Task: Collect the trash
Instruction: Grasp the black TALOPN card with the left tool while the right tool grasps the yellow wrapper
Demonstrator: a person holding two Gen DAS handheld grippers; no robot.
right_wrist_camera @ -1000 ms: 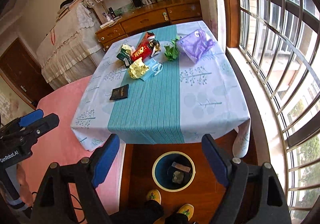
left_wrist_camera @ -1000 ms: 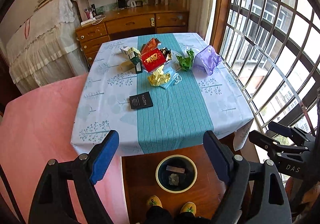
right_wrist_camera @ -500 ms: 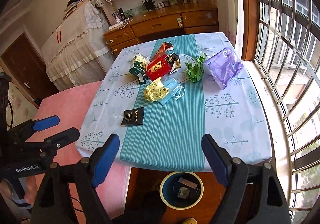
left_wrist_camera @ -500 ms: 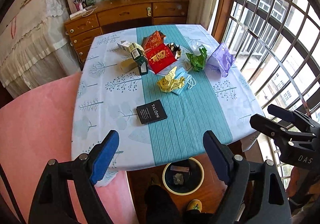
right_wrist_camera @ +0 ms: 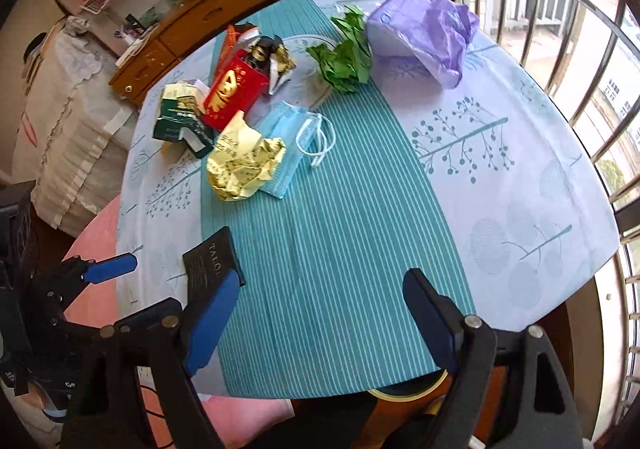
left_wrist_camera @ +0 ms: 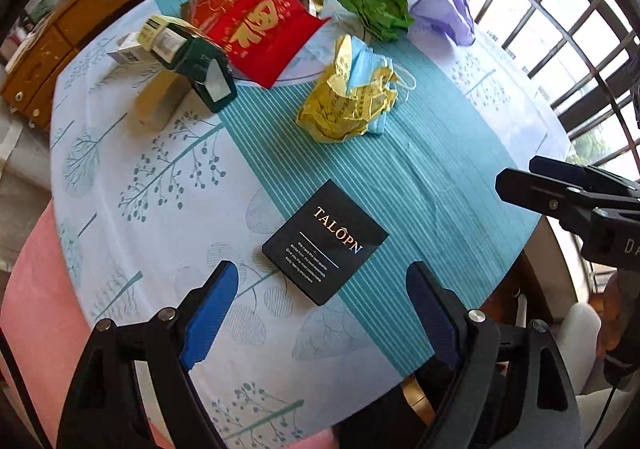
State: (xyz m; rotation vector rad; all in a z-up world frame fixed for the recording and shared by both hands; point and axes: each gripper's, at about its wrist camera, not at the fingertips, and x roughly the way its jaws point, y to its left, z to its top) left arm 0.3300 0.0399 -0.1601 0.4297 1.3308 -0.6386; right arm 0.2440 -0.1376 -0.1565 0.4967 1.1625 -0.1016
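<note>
With both grippers empty and their jaws wide, the step in hand looks like the first pick-up from the table (left_wrist_camera: 460, 177). The left gripper (left_wrist_camera: 320, 313) hangs steeply over the black card (left_wrist_camera: 325, 241), which lies flat on the cloth between its fingers and just ahead of them. A flat card is hard to pinch from above, so the fingers should come down either side of it, or one should catch an edge. The rest of the trash sits in a cluster well beyond: yellow wrapper (left_wrist_camera: 347, 105) on the blue mask (right_wrist_camera: 288, 145), red packet (left_wrist_camera: 260, 33), green box (left_wrist_camera: 192, 57), green wad (left_wrist_camera: 380, 11) and purple bag (right_wrist_camera: 424, 29). The right gripper (right_wrist_camera: 320, 317) hovers over bare striped cloth; the wrapper is probably its nearest soft, easy target. A bin rim (right_wrist_camera: 404, 393) shows under the near table edge, so each carry should be short.
</note>
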